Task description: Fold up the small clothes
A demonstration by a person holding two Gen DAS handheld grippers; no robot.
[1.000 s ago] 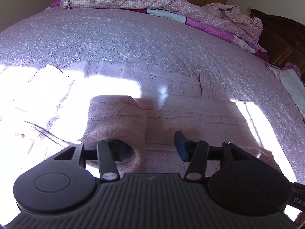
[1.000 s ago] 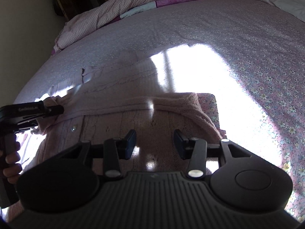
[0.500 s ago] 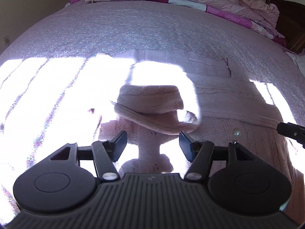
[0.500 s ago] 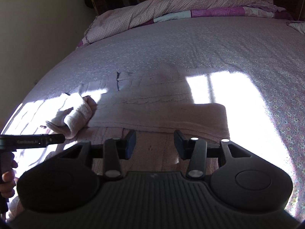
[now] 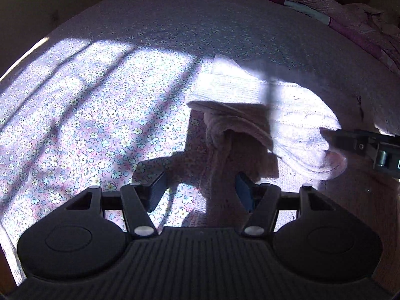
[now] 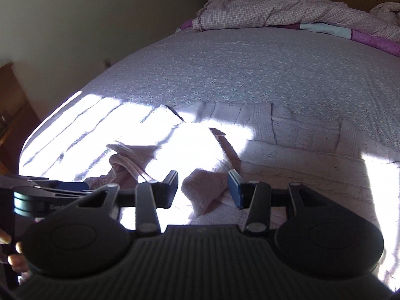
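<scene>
We found the pink knit sweater (image 6: pixel 295 165) lying on the bed (image 6: pixel 250 75), on the flower-print sheet, with its body spread flat and a sleeve (image 5: pixel 235 130) bunched and folded toward the left side of the garment. Strong window light washed out the middle of the cloth in both views, so the knit detail there could not be read.

The left gripper (image 5: pixel 200 192) pointed down at the sheet beside the sleeve. Its jaws had just been opening and stood apart. A strip of pink sleeve ran up between them, close against the right-hand pad; we could not tell whether it touched that pad, and the left-hand pad was clear of it, so nothing was clamped.

The right gripper (image 6: pixel 203 191) hovered over the near edge of the sweater. Its jaws stood partly apart with a folded corner of pink knit showing in the gap below them; neither pad pressed on it as far as we could see.

In the left wrist view the right gripper's fingertip came in from the right edge just beside a sunlit fold. A crumpled checked quilt (image 6: pixel 287 10) was heaped along the far end of the bed.
</scene>
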